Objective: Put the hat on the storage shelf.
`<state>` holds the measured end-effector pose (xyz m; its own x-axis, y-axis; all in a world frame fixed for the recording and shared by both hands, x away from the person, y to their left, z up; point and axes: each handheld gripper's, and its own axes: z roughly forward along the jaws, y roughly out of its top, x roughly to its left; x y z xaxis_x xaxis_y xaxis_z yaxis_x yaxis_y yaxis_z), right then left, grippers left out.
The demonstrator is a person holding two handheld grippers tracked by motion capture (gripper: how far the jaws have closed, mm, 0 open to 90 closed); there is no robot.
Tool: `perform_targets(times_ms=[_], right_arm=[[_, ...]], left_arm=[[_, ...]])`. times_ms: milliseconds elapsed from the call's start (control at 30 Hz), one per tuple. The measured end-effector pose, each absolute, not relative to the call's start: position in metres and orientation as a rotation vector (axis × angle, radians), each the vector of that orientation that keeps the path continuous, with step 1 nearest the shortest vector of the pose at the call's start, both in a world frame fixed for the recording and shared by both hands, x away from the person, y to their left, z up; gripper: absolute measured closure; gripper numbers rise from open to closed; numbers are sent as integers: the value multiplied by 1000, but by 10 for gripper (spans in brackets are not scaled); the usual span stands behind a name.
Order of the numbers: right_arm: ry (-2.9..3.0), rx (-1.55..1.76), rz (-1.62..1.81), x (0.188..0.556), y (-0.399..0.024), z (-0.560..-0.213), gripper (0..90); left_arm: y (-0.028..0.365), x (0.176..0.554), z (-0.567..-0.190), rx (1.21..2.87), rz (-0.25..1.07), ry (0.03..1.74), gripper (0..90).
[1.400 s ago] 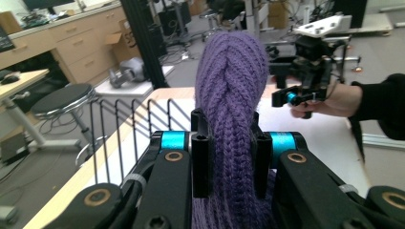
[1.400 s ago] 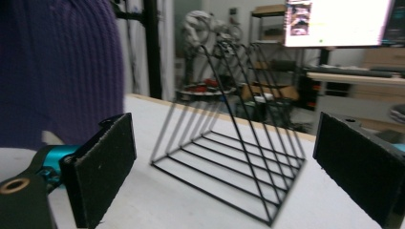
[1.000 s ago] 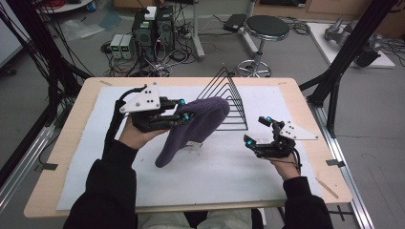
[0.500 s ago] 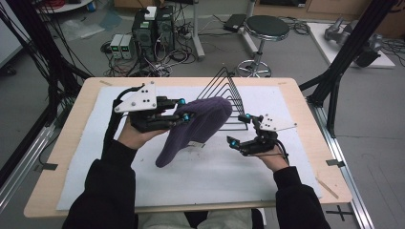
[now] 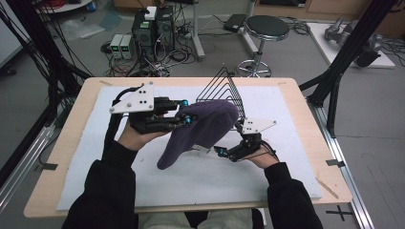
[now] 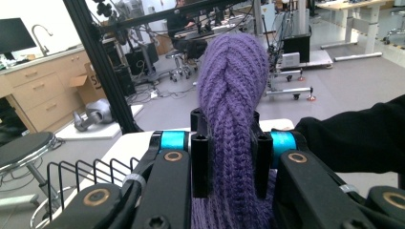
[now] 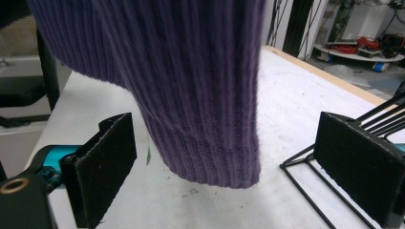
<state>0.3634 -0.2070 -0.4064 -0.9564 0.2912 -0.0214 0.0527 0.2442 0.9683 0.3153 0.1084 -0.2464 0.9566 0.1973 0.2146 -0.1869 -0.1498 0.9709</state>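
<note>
A purple knitted hat (image 5: 200,129) hangs above the white mat, its lower end drooping toward the person. My left gripper (image 5: 184,118) is shut on the hat's upper edge; in the left gripper view the knit (image 6: 232,109) is pinched between the two jaws. My right gripper (image 5: 220,151) is open just to the right of the hat's hanging body, low over the mat. In the right gripper view the hat's ribbed hem (image 7: 210,162) hangs between and a little beyond the two spread pads (image 7: 107,162), touching neither.
A black wire rack (image 5: 222,90) stands on the mat behind the hat; its base wires (image 7: 305,191) lie close to my right gripper's far jaw. The white mat (image 5: 143,191) covers a wooden table (image 5: 47,191). A stool (image 5: 265,28) and computers stand beyond the table.
My right gripper has moved left across the mat, from the table's right side to just beside the hanging hat. The left gripper has held the hat almost still.
</note>
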Motion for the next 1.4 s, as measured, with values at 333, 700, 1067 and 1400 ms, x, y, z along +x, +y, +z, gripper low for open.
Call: perform_targets(times_ms=[333,700,1067,1400], right_arm=[[2311,269,1877,358,-212,-395,779],[2261,300,1815,352,-223,-385,811],[2269,391,1737,355,-236,-361,799],[2221,417,1694,364,-241,-345,786]], left_arm=[[109,317,-245,1679,358,4,767],[109,320,-246,1661,447,28,765],[103,328,-243,1621,471,60,766],[102,346,-233,1617,520,86,767]])
